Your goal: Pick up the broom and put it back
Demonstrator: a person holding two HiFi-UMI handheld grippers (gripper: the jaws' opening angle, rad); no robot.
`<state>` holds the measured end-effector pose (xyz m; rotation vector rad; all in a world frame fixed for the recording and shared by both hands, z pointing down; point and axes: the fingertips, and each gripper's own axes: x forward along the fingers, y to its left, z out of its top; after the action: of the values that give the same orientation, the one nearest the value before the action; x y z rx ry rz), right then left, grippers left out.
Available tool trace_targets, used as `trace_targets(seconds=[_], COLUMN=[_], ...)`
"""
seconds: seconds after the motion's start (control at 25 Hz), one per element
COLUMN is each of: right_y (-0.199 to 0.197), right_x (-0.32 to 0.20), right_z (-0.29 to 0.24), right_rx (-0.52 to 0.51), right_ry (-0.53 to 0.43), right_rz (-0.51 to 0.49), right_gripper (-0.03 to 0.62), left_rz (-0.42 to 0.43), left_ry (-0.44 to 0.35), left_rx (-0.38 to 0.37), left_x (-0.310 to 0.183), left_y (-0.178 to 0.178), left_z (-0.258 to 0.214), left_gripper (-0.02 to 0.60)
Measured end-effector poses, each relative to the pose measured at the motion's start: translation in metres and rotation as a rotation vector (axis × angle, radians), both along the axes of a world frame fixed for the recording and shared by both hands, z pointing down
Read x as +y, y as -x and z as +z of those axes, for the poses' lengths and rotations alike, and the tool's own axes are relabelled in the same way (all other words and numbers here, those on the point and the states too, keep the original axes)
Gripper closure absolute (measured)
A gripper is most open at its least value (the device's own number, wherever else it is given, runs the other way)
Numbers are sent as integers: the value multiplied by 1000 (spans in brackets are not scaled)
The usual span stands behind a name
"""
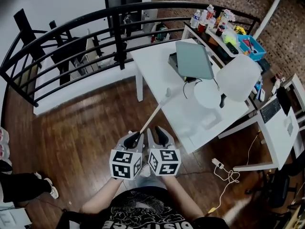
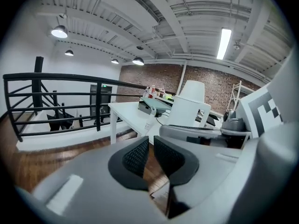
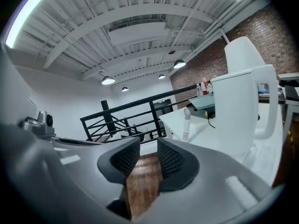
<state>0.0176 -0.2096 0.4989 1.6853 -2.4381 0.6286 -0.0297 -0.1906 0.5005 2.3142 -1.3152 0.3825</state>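
Note:
The broom's thin wooden handle slants up from my left gripper toward the white table, ending in a white tip. My left gripper is shut on the handle. In the left gripper view the handle runs out from between the nearly closed pads. My right gripper sits close beside the left one and is open. In the right gripper view only wooden floor shows between its pads, and the handle's white tip stands off to the right. The broom's head is hidden.
A white table with a grey laptop stands ahead, with a white chair at its right. A black curved railing closes the far side. A power strip and cable lie on the floor at right. A person's leg is at the left edge.

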Motion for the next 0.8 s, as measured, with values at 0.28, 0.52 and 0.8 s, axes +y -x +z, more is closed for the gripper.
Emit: trace_targets(seconds=[0.28,0.52,0.8], right_y=[-37,-60,-75], right_x=[-56,-95,-132], right_z=[20,44,61], right_rx=[-17,-7,-2], right_ry=[35,71,108], right_rz=[100,145,195], right_gripper=[493,474,450], left_rz=[38,59,91], left_ry=[6,4,6], left_rx=[-29,-38,-28], left_x=[-48,-67,-82], left_y=[-16,-27,-33], left_z=[6,14,18], left_gripper=[545,545,545])
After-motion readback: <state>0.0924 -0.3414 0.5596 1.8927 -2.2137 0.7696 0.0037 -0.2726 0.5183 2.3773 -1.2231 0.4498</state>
